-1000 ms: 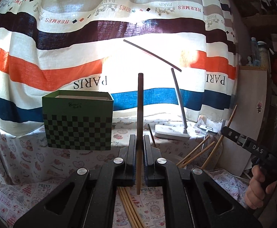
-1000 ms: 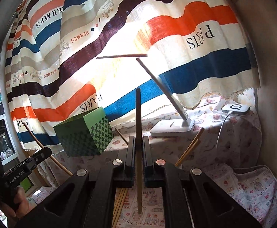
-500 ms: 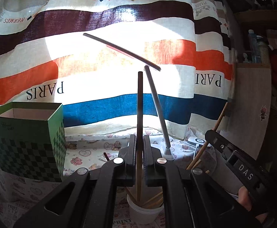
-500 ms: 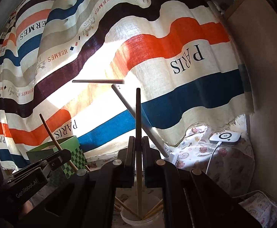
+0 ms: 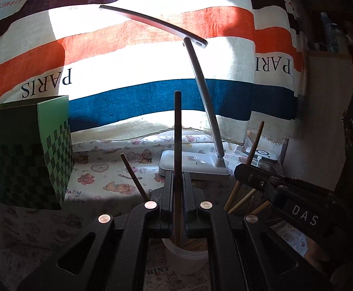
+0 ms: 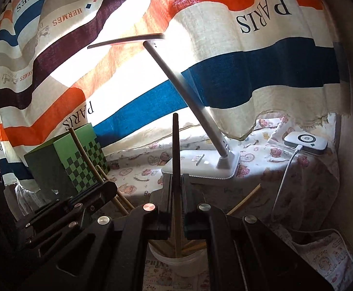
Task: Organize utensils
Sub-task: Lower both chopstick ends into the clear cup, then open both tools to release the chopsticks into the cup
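My left gripper (image 5: 177,184) is shut on a brown chopstick (image 5: 177,131) that stands upright, its lower end inside a white cup (image 5: 186,259) below the jaws. My right gripper (image 6: 176,186) is shut on another upright chopstick (image 6: 176,145), whose lower end dips into the same white cup (image 6: 176,264) among several loose chopsticks. In the left wrist view the right gripper (image 5: 243,169) comes in from the right with its chopstick (image 5: 255,143). The left gripper (image 6: 108,186) enters the right wrist view from the left, holding its chopstick (image 6: 82,150).
A green checkered box (image 5: 31,155) stands at the left on the patterned tablecloth. A white desk lamp (image 5: 195,165) stands behind the cup. A white charger puck (image 6: 306,143) with a cable lies at the far right. A striped curtain hangs behind.
Both grippers have moved forward and slightly down toward the lamp. The white cup has come into view under both, and the chopstick ends now reach into it. The green box slid left.
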Tool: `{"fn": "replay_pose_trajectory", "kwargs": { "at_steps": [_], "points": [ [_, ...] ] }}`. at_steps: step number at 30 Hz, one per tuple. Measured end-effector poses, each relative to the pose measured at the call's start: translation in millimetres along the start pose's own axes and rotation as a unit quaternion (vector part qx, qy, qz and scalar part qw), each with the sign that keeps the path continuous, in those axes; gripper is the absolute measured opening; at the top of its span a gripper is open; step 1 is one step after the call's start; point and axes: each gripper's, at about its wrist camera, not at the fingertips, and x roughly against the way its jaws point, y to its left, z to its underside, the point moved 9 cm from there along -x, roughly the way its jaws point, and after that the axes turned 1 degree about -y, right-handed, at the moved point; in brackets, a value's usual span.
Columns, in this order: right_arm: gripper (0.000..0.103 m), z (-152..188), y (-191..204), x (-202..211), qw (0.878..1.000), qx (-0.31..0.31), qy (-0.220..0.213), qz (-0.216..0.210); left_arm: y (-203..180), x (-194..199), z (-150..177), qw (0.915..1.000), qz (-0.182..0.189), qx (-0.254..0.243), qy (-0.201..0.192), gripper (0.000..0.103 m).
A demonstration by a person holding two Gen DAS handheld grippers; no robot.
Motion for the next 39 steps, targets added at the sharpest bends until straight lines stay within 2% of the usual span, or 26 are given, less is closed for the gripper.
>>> {"fn": "replay_pose_trajectory", "kwargs": {
  "at_steps": [6, 8, 10, 11, 12, 13, 16, 20, 22, 26, 28, 31, 33, 39],
  "points": [
    [0.007, 12.6, -1.2, -13.3, 0.999, 0.002, 0.038, -0.001, -0.7, -4.5, 12.9, 0.9996, 0.009, -0.009, 0.026, 0.006],
    [0.007, 15.5, -2.0, -16.7, 0.999, 0.005, 0.052, 0.008, 4.3, -1.2, 12.9, 0.9999, -0.007, -0.006, 0.014, 0.006],
    [0.007, 19.1, -4.2, -20.2, 0.997, 0.003, 0.07, 0.017, 9.3, 3.8, 11.4, 0.9999, -0.001, 0.006, 0.008, 0.007],
    [0.008, 19.8, -4.4, -20.4, 0.997, 0.0, 0.075, 0.014, 12.2, 6.1, 10.9, 0.9999, -0.001, 0.011, 0.005, 0.013],
    [0.01, 18.8, -4.2, -18.4, 0.997, -0.004, 0.074, 0.006, 17.7, 9.4, 9.5, 0.9999, -0.009, 0.014, 0.002, 0.023],
    [0.019, 17.3, -4.7, -16.4, 0.997, -0.007, 0.071, 0.003, 22.3, 12.2, 8.2, 0.9998, -0.016, 0.015, -0.001, 0.027],
    [0.044, 6.7, -5.5, -6.5, 0.999, -0.008, 0.052, 0.005, 33.8, 23.5, 3.2, 0.9995, -0.028, 0.011, -0.008, 0.033],
    [0.057, -10.0, -1.5, 13.3, 1.0, 0.003, 0.016, 0.006, 49.7, 48.4, -6.5, 0.9985, -0.044, 0.01, -0.03, 0.049],
    [0.068, -18.7, 3.5, 23.5, 1.0, 0.01, -0.004, 0.005, 57.7, 64.0, -12.5, 0.9976, -0.051, 0.015, -0.043, 0.058],
    [0.079, -30.2, 18.6, 46.9, 0.999, 0.011, -0.039, -0.003, 70.7, 95.9, -21.4, 0.9952, -0.073, 0.008, -0.066, 0.074],
    [0.089, -31.5, 30.2, 59.2, 0.998, 0.019, -0.052, -0.014, 77.1, 112.5, -21.4, 0.9934, -0.089, 0.003, -0.072, 0.084],
    [0.099, -24.1, 48.6, 76.2, 0.996, 0.042, -0.066, -0.035, 82.7, 137.8, -16.2, 0.9908, -0.105, -0.005, -0.085, 0.093],
    [0.103, -12.9, 54.5, 82.7, 0.996, 0.051, -0.063, -0.029, 87.2, 154.6, -9.6, 0.9892, -0.114, 0.001, -0.093, 0.102],
    [0.103, 27.2, 57.2, 92.6, 0.998, 0.038, -0.041, -0.018, 102.4, 182.2, 20.8, 0.9873, -0.13, 0.025, -0.088, 0.102]
  ]
}}
